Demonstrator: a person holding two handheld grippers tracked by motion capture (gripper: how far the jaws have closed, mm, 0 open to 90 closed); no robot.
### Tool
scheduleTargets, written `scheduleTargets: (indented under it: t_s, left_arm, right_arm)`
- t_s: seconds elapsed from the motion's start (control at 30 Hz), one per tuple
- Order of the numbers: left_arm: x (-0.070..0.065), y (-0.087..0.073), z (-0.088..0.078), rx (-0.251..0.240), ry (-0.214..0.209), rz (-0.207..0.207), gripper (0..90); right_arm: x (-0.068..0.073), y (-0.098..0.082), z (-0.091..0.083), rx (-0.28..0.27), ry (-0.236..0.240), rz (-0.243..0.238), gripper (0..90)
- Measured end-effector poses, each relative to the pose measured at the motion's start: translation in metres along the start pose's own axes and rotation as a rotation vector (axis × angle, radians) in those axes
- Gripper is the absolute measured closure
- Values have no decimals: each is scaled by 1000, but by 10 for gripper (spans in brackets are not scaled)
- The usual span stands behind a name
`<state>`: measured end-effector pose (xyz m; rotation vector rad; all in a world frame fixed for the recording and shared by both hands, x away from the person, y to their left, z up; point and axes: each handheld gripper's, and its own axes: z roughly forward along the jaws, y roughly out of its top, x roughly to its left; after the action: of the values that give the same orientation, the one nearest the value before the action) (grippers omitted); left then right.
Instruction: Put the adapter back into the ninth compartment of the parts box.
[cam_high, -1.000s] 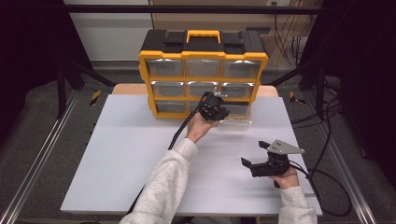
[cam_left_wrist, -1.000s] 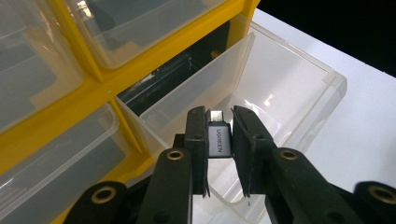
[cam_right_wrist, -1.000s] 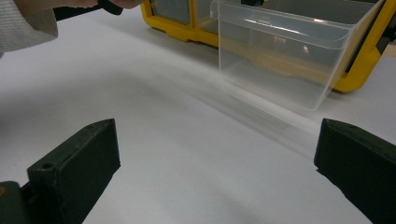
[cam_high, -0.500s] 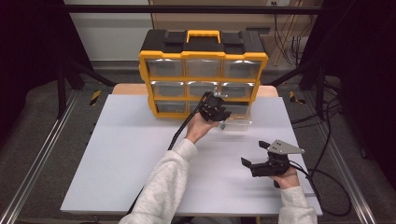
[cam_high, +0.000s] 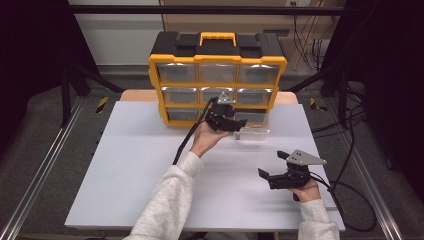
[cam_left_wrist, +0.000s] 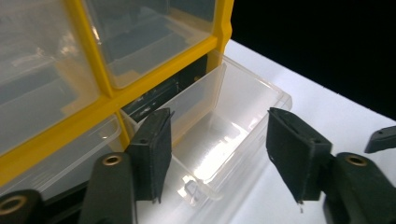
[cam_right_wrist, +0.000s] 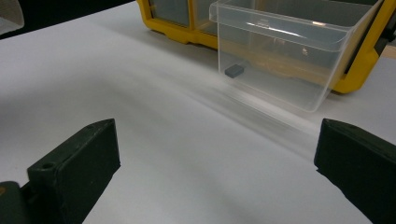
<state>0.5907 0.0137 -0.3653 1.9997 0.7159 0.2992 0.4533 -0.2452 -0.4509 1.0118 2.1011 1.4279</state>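
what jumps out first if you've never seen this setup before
The yellow and black drawer organizer at the table's far edge draws the eye first. Its bottom right clear drawer stands pulled out, with a small dark piece in it. The left gripper is at that drawer; its jaws have just been opening, pads either side of the drawer's rim without pressing. The right gripper waits open nearer the person.

The clear plastic drawer (cam_left_wrist: 219, 135) is pulled far out of the bottom right slot of the yellow and black organiser cabinet (cam_high: 218, 75), its front end resting on the white counter (cam_high: 140, 165). It sits upright, open at the top. A small dark grey block (cam_right_wrist: 234, 70) lies inside it near the front wall.
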Motion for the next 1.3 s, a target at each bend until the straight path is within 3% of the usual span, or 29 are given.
scheduleTargets:
  t_s: [0.23, 0.37, 0.63, 1.13, 1.3]
  left_arm:
    - [2, -10, -18, -33, -7, -1, 261]
    - [2, -16, -29, -36, 16, 6, 188]
    - [3, -29, -50, -63, 3, -3, 73]
    - [9, -67, -84, -123, -7, -15, 23]
    - [11, -81, -91, -121, -5, -3, 15]
  right_arm:
    - [1, 0, 0, 10, 23, -5, 6]
    - [1, -1, 1, 22, 17, -11, 6]
    - [3, -2, 2, 31, 25, -15, 6]
    - [3, 0, 3, 38, 6, -22, 6]
    - [4, 1, 4, 38, -5, -24, 6]
